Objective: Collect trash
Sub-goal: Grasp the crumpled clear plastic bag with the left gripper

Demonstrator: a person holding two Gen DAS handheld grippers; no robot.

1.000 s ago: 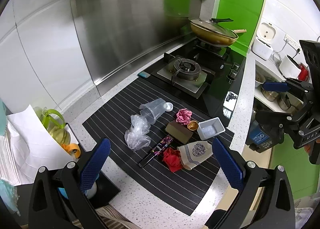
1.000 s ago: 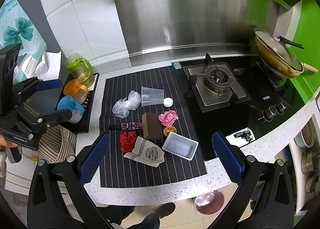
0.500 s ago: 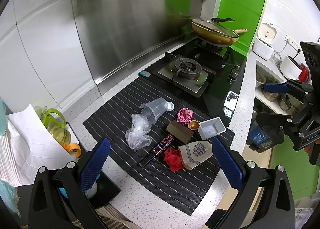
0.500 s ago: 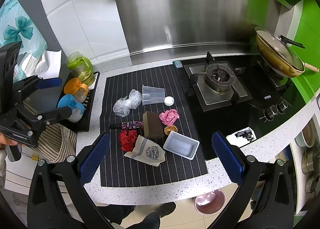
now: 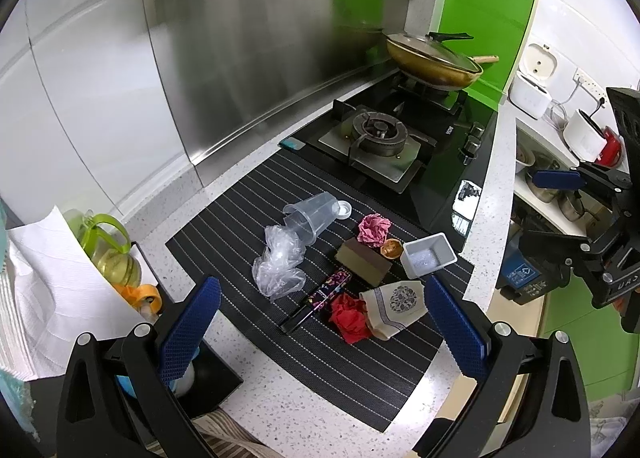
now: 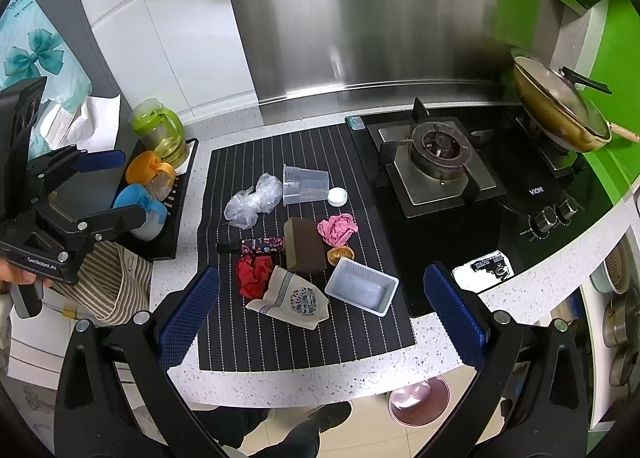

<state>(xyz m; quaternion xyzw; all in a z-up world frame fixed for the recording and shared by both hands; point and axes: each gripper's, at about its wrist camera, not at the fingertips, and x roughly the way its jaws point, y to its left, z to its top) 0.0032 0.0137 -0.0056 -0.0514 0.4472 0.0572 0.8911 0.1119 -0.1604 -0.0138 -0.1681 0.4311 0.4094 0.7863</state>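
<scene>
Trash lies on a black striped mat [image 6: 304, 342]: a clear plastic cup [image 6: 305, 184] on its side, a crumpled clear bag [image 6: 252, 201], a white cap [image 6: 337, 195], pink paper [image 6: 337, 228], red paper [image 6: 253, 276], a brown box [image 6: 305, 244], a patterned stick wrapper [image 6: 260, 246], a white tray [image 6: 361, 291], a printed pouch [image 6: 292, 300] and an orange piece [image 6: 340, 254]. The cup [image 5: 310, 213] and bag [image 5: 279, 262] also show in the left wrist view. My left gripper [image 5: 320, 330] and my right gripper [image 6: 318, 310] are both open and empty, high above the mat.
A gas stove [image 6: 438, 169] with a lidded pan [image 6: 560, 105] stands right of the mat. A black tray with a green jug [image 6: 160, 133] and orange and blue lidded cups stands left. A striped bag [image 6: 108, 282] hangs at the counter's left. A pink bin [image 6: 418, 402] sits on the floor.
Both views have shifted only slightly. The trash has not moved and both grippers stay open.
</scene>
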